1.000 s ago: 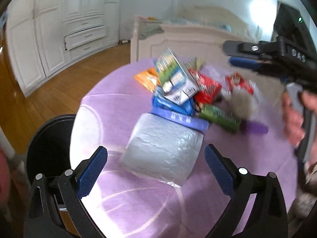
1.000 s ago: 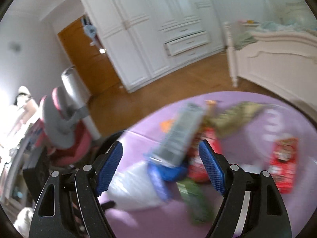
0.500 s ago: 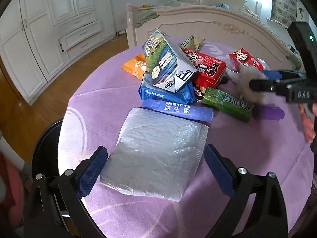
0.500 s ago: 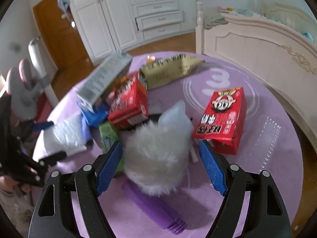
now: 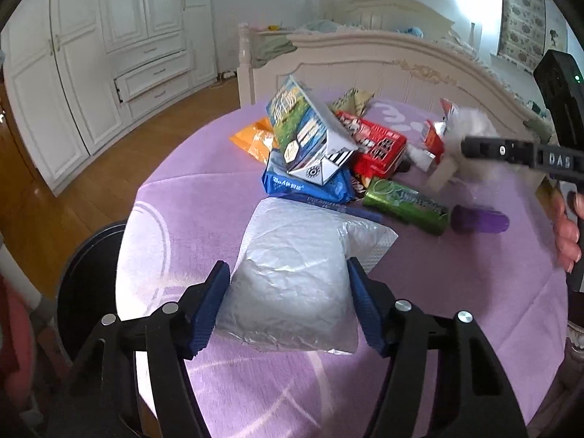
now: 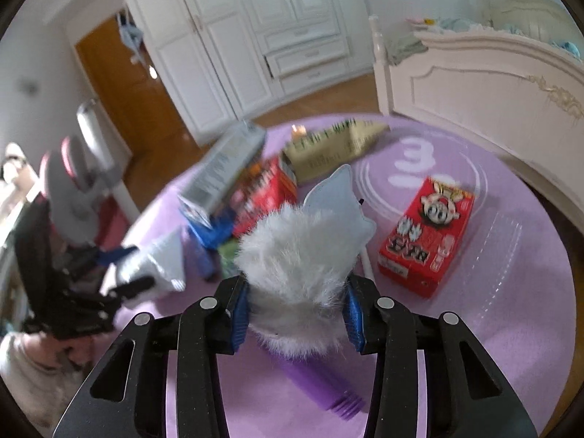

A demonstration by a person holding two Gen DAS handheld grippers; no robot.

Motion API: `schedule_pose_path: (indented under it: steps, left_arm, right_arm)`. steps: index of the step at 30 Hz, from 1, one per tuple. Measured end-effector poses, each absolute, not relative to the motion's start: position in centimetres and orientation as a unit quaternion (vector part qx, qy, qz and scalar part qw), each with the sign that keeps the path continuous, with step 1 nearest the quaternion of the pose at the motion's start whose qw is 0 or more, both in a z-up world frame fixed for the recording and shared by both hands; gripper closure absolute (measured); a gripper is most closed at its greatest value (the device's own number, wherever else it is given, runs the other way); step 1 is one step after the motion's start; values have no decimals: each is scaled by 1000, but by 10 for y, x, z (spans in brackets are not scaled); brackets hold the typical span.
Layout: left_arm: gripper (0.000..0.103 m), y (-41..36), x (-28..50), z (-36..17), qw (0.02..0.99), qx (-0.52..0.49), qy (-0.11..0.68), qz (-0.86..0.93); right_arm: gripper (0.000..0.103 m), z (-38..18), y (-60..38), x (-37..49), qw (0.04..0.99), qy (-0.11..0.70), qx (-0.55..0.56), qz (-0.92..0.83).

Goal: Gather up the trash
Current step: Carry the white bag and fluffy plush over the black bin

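Both tongs now clamped | left (image 5: 288, 292): silver pouch (image 5: 292, 277) | right (image 6: 297, 310): fluffy toy (image 6: 299, 255)

The black body of the right tongs (image 5: 540, 158) carries the raised letters "DAS", seen from the left wrist view. The lilac cloth on the round counter (image 6: 518, 328) bears a large white numeral "3" (image 6: 414, 151) inside white rings. The red cardboard box with a cartoon face (image 6: 427, 242) shows bold Chinese characters, too blurred to read. Print on the blue-and-green milk carton (image 5: 310, 138) cannot be made out.
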State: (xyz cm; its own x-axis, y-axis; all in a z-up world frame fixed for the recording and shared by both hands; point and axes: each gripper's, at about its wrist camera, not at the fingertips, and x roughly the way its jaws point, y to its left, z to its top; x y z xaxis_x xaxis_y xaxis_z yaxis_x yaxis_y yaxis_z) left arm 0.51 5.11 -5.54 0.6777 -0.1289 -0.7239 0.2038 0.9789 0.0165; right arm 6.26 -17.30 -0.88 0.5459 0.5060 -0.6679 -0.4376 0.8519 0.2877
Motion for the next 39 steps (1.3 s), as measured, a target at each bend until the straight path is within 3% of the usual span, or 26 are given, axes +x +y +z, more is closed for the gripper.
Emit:
schedule_pose_path:
  steps: [20,39]
  left_arm:
    - [39,171,-53,-13,949,-72,306,25]
    - [38,278,-66,-59,929,-182,304,109]
  right_arm:
    - [61,35,-36,60,825,389,44,408]
    - [61,-21,151,95,747,473,20,466]
